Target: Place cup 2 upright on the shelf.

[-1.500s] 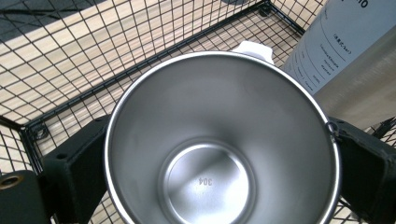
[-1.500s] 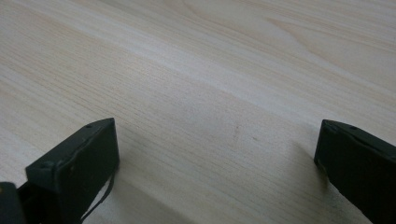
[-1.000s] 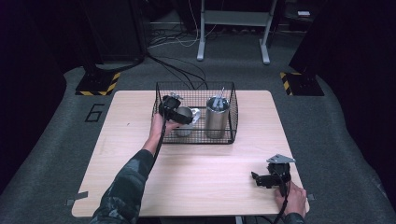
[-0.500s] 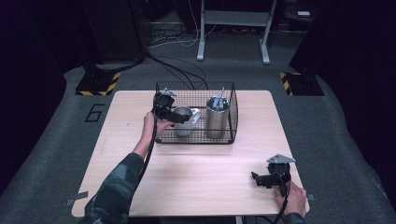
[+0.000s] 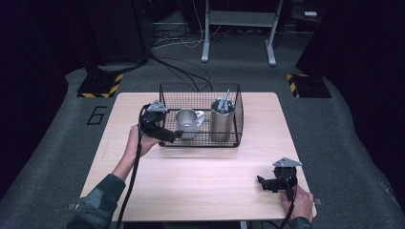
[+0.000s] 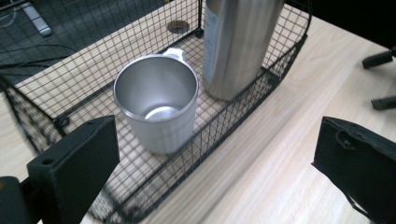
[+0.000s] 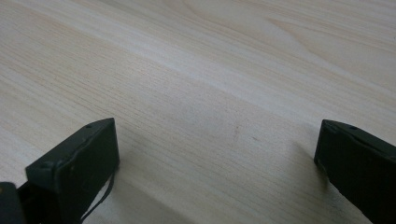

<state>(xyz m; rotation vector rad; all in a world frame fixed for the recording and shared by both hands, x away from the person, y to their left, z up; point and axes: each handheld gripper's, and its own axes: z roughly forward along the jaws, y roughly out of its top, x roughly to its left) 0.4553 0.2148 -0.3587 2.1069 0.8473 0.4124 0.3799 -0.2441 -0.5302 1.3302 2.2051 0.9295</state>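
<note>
Beside the basket [image 5: 165, 143], left tongs [image 5: 175, 136] wide open, empty, near mug [image 6: 156, 107]

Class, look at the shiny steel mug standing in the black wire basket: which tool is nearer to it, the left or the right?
Left. The left tool hovers at the black wire basket beside the shiny steel mug; the right tool sits at the table's near right corner, well away.

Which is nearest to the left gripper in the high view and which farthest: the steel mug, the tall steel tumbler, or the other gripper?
Measured from the left gripper, at the black wire basket's left front corner:
1. Silver steel mug, in the basket's left half, right beside the jaws.
2. Tall silver steel tumbler, in the basket's right half.
3. Right gripper, at the table's near right corner.
</note>
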